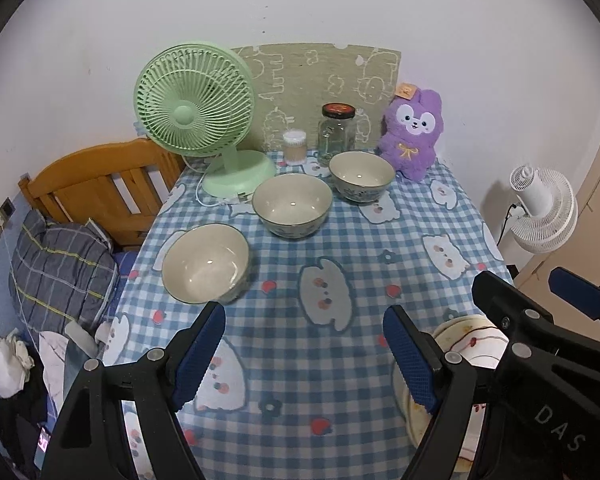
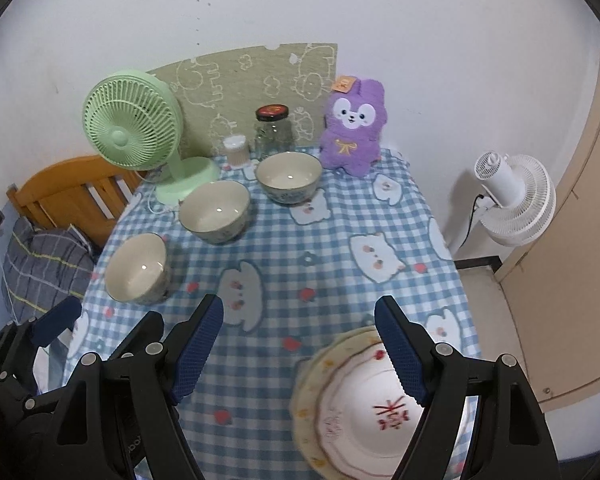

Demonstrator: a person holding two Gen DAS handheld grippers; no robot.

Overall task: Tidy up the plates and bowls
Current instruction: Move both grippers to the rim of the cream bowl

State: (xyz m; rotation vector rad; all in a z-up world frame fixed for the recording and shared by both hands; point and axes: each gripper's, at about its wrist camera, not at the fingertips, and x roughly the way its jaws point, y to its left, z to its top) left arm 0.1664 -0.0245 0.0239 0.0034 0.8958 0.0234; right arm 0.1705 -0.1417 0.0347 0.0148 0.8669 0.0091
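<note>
Three cream bowls with blue-patterned outsides stand in a diagonal row on the checked tablecloth [image 1: 340, 240]: a near-left bowl [image 1: 206, 268] [image 2: 136, 268], a middle bowl [image 1: 292, 204] [image 2: 214, 212] and a far bowl [image 1: 362, 176] [image 2: 288, 178]. A stack of plates [image 2: 356, 408] [image 1: 464, 344], white with red marks on top of a yellow-rimmed one, lies at the near right. My left gripper [image 1: 306, 356] [image 2: 100, 320] hovers open over bare cloth, just in front of the near-left bowl. My right gripper [image 2: 300, 348] [image 1: 536, 292] hovers open above the left part of the plates, holding nothing.
Along the back wall stand a green desk fan [image 1: 194, 116], a small swab tub [image 1: 295, 146], a glass jar [image 1: 337, 132] and a purple plush toy [image 1: 412, 132]. A wooden bed frame [image 1: 96, 184] and pillow lie left; a white fan [image 2: 512, 200] stands right.
</note>
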